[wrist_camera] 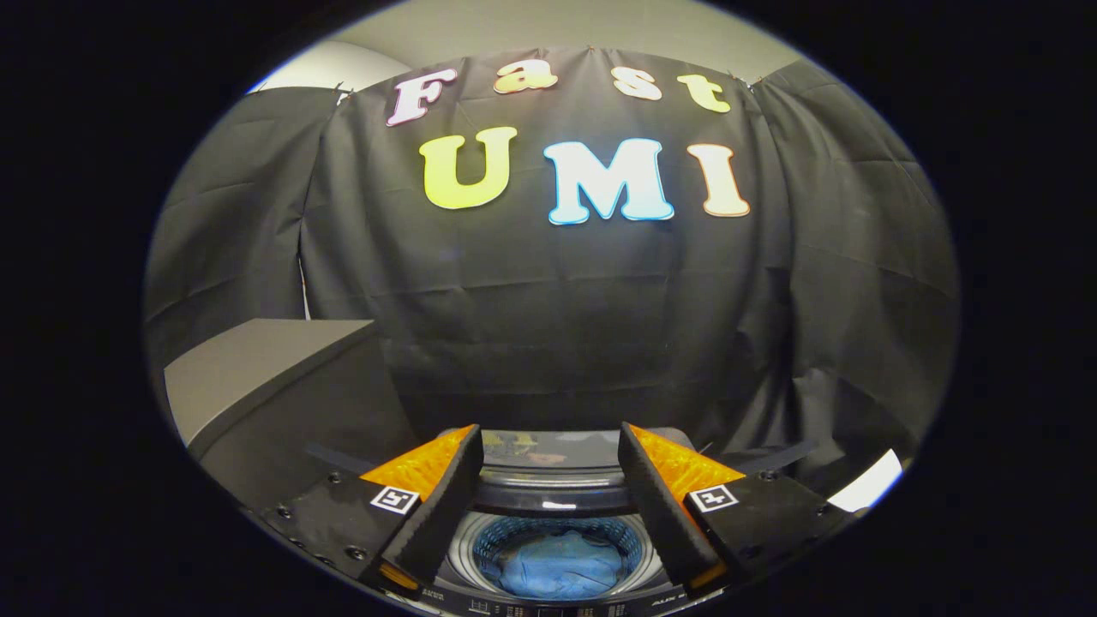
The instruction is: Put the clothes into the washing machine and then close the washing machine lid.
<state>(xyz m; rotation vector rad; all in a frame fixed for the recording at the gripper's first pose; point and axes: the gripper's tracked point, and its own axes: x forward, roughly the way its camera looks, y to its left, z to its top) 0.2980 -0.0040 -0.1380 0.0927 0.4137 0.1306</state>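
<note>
A top-loading washing machine [557, 501] stands below and just ahead of my fingers, its round drum showing between them. Blue clothes [559, 566] lie bunched at the bottom of the drum. The glossy dark lid [548, 452] is folded up at the back of the opening, beyond the fingertips. My gripper [548, 437] hovers above the machine, open, with a wide gap and nothing between its fingers.
A grey box-like surface [257, 377] stands to the left of the machine, level with the fingers. Black cloth wall [548, 326] hangs close behind the machine. A white patch [870, 484] shows low on the right.
</note>
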